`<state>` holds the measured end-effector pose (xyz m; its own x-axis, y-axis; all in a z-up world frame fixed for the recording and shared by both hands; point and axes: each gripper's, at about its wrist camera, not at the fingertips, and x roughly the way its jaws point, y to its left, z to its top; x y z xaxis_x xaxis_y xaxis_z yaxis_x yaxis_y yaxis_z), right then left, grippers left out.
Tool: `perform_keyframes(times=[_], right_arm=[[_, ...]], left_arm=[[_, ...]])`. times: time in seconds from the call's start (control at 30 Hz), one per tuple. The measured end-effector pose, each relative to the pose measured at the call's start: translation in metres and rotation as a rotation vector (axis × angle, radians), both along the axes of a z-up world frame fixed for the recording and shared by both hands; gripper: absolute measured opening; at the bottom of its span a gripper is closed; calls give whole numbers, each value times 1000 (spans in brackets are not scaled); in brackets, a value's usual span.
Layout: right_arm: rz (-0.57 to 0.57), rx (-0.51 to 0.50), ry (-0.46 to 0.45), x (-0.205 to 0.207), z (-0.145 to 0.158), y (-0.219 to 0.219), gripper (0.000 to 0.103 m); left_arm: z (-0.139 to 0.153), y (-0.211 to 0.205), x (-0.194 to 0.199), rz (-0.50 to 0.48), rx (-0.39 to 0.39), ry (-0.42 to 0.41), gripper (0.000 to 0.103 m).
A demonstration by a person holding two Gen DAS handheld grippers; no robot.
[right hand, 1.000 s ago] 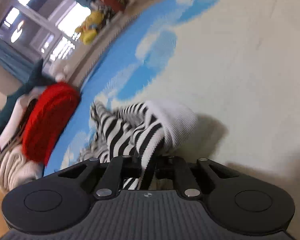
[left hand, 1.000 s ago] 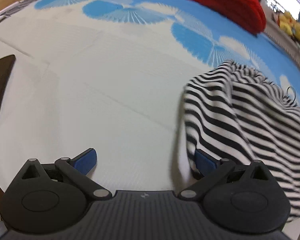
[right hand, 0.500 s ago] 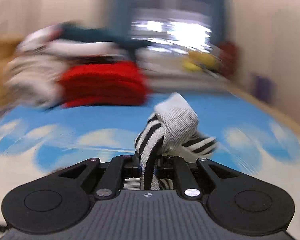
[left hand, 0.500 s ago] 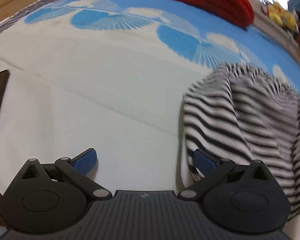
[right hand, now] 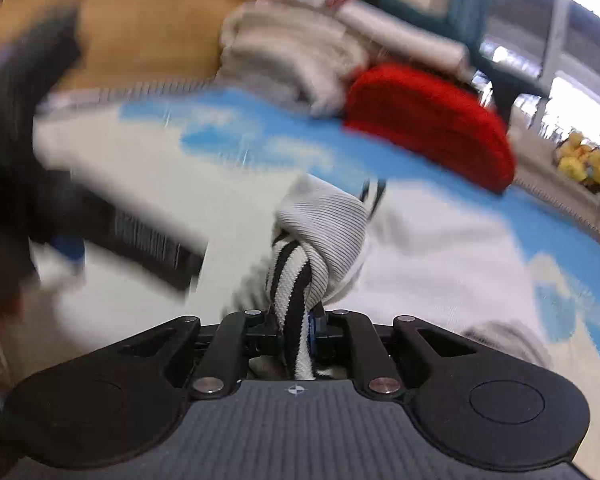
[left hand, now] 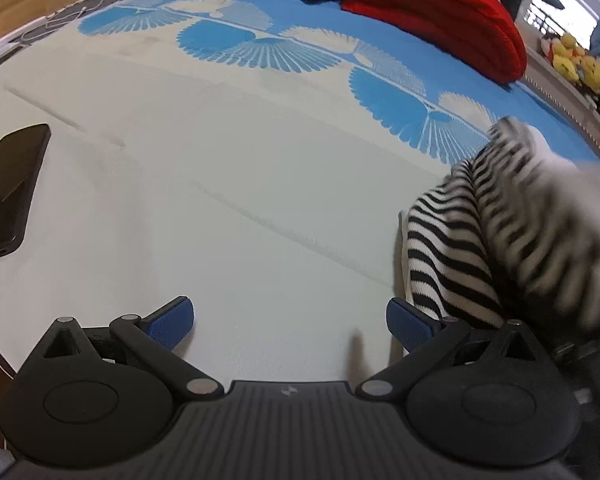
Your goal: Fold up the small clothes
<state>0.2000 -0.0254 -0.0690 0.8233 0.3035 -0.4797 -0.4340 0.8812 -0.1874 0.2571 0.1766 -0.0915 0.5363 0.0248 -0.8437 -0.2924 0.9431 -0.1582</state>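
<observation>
Right gripper (right hand: 296, 320) stays clenched on a bunched fold of the striped garment (right hand: 312, 240), which a second ago trailed on the bedsheet (right hand: 440, 248) at lower centre and now rises mid-frame before the red blanket (right hand: 428, 124). Left gripper (left hand: 290, 320) hangs released, nothing between its blue pads, the garment blurred at right and cut by the frame edge. At far left a dark phone (left hand: 10, 192) is partly cropped.
</observation>
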Motion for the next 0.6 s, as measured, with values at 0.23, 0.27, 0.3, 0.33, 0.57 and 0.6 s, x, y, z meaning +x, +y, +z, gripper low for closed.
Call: perform_keyframes(times=[0.23, 0.27, 0.3, 0.33, 0.57, 0.6], right_arm=[[135, -259, 66, -5, -37, 32, 27], [154, -285, 79, -10, -47, 33, 31], [163, -290, 52, -18, -50, 34, 34], [179, -292, 31, -25, -48, 32, 45], [209, -84, 8, -64, 12, -23, 55], [145, -53, -39, -70, 23, -39, 41]], left_arm=[[5, 9, -4, 27, -47, -19, 103], [7, 9, -6, 25, -51, -31, 103], [9, 9, -6, 23, -55, -43, 103], [12, 9, -7, 21, -65, -63, 103], [38, -8, -22, -72, -147, -200, 103], [40, -13, -24, -90, -154, -211, 103]])
